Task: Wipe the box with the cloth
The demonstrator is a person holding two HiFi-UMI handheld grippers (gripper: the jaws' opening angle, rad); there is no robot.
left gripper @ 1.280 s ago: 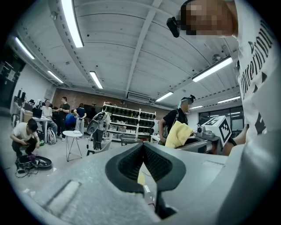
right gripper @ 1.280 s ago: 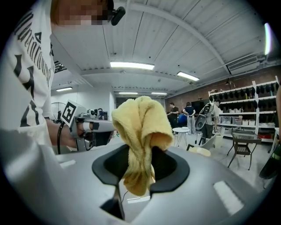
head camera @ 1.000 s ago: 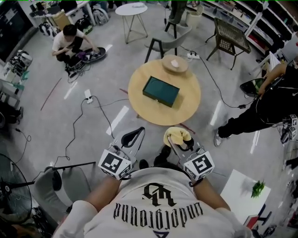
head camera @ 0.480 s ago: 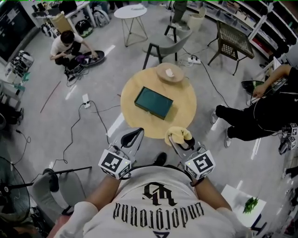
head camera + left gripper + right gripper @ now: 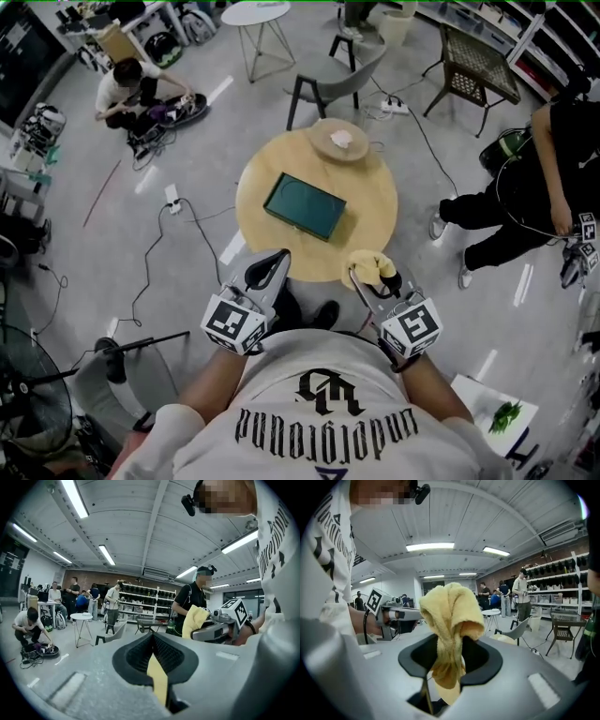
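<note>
Two grippers are held low in front of the person, short of the round table (image 5: 370,220). The right gripper (image 5: 379,281) is clenched on a yellow cloth (image 5: 368,266), which is pinched near its middle so that a bunched head stands above the jaws and a tail hangs below. The left gripper (image 5: 266,271) is closed, with nothing between its jaws. The box (image 5: 305,206) lies flat near the middle of the table, well apart from both grippers. A shallow dish (image 5: 322,150) is seen beyond it, near the far edge.

The cloth is judged soft, light and limp, with a terry-like nap. It will fold and drag rather than push, so a wad should be kept ahead of the jaws for wiping. The box is a flat rectangular case, dark green, with a smooth lid and squared corners. It is judged rigid and fairly light, and likely to slide on the smooth pale wood when rubbed. It would best be steadied at a side edge or corner by the empty gripper while the lid is wiped.
</note>
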